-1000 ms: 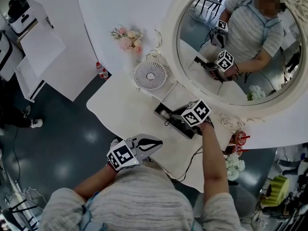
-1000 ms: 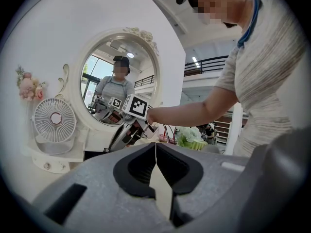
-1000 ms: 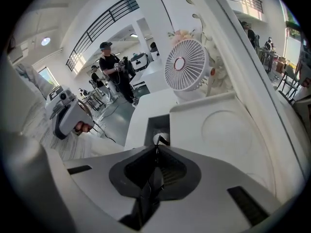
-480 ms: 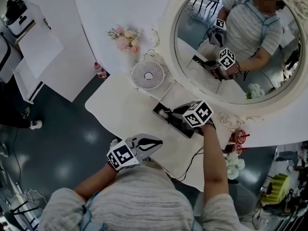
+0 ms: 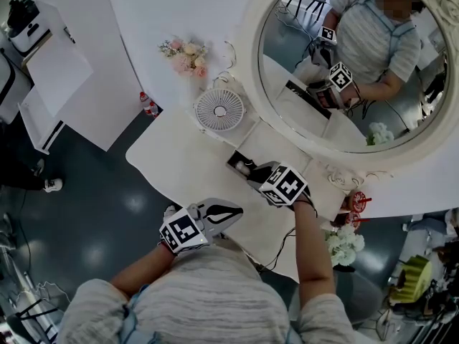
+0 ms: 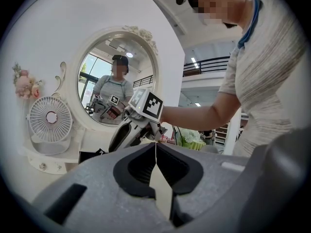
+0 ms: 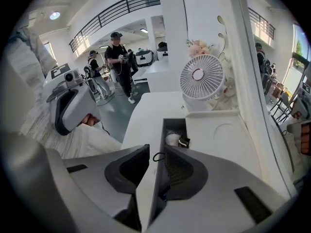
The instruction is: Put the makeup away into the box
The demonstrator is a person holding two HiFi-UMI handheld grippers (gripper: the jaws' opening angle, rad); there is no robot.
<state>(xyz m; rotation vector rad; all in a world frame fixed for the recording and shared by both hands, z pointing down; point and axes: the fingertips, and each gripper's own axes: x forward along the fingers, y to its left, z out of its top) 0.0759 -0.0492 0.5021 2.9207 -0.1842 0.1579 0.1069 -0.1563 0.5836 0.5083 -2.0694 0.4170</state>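
Jaws on the right tool stand a little apart with nothing between them, above the near end of the long dark box. Just ahead of its tips, inside the box, lies a small white pot. Farther ahead on the white worktop stands a fan. Off to its left, the left tool is pressed together, empty.

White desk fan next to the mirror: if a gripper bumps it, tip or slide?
Probably tips before it slides: the fan stands upright with a big round head carried high. Likely light for its size, since the head is mostly open grille. That grille looks thin, so it may flex if squeezed.
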